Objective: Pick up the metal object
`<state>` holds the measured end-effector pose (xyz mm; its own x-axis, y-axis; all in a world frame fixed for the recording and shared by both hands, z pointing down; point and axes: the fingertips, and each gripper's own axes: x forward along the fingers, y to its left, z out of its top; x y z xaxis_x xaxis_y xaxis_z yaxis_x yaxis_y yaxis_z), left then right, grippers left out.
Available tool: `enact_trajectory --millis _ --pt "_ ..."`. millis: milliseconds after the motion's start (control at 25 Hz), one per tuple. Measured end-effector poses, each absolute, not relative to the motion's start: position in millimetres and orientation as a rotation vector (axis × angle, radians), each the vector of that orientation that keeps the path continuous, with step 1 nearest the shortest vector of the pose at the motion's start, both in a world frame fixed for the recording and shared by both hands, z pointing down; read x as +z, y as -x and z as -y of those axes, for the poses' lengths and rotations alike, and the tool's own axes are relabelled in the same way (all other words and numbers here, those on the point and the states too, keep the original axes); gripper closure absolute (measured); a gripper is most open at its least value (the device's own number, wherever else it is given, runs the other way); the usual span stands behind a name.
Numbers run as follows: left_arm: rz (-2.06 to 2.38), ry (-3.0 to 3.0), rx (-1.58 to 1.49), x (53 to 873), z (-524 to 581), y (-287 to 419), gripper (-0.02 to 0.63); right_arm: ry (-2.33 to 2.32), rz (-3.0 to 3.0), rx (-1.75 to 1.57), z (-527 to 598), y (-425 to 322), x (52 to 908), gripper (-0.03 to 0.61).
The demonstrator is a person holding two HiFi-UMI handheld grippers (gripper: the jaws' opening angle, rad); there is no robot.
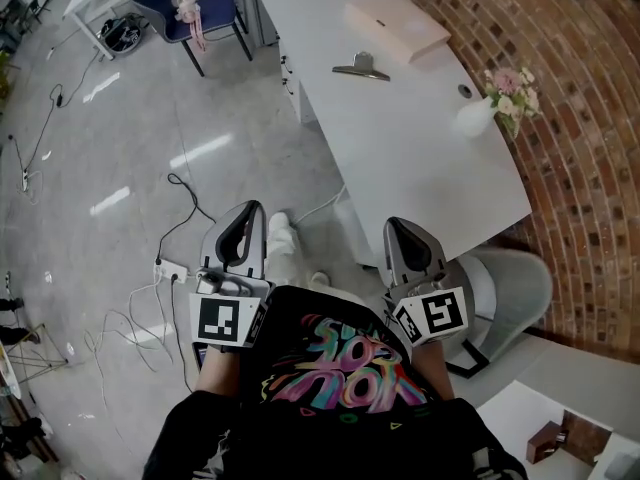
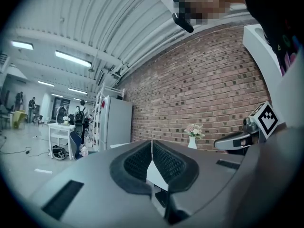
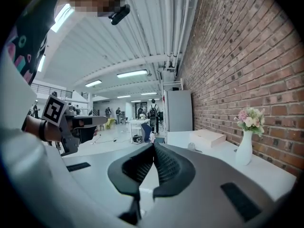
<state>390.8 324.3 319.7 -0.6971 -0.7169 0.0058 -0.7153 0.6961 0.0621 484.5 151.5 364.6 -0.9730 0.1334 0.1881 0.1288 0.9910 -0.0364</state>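
The metal object, a silver clip [image 1: 360, 66], lies on the white table [image 1: 420, 158] near its far end, just in front of a flat pale box [image 1: 395, 28]. My left gripper [image 1: 250, 210] and right gripper [image 1: 405, 226] are held close to the person's body, over the floor and the table's near edge, well short of the clip. Each one's jaws are shut with nothing between them, as both gripper views show: left gripper [image 2: 152, 144], right gripper [image 3: 153, 145]. In the left gripper view the right gripper [image 2: 237, 139] appears off to the right.
A white vase of pink flowers [image 1: 495, 103] stands at the table's right edge by the brick wall [image 1: 590, 118]. A grey seat [image 1: 515, 283] sits under the near corner. Cables and a power strip [image 1: 170, 268] lie on the floor at left. A blue chair [image 1: 190, 13] stands far back.
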Motion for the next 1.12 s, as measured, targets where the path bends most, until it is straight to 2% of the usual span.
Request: enact_trajectory --millis 280,800,1120 --pt "2.877 -1.148 -0.107 328.5 -326.7 -320.8 0.584 0.206 2.91 0.036 -143.4 -412.3 374.5 0.56" --pt "2.834 -1.193 -0.091 323.3 -332.4 -115.1 0.584 0.111 2.884 0.065 -140.7 -212.3 367.7 0.56" --pt "2.783 -1.273 -0.106 329.4 -347.3 -32.6 0.584 0.021 2.875 0.019 -152.7 -140.0 371.1 0.56"
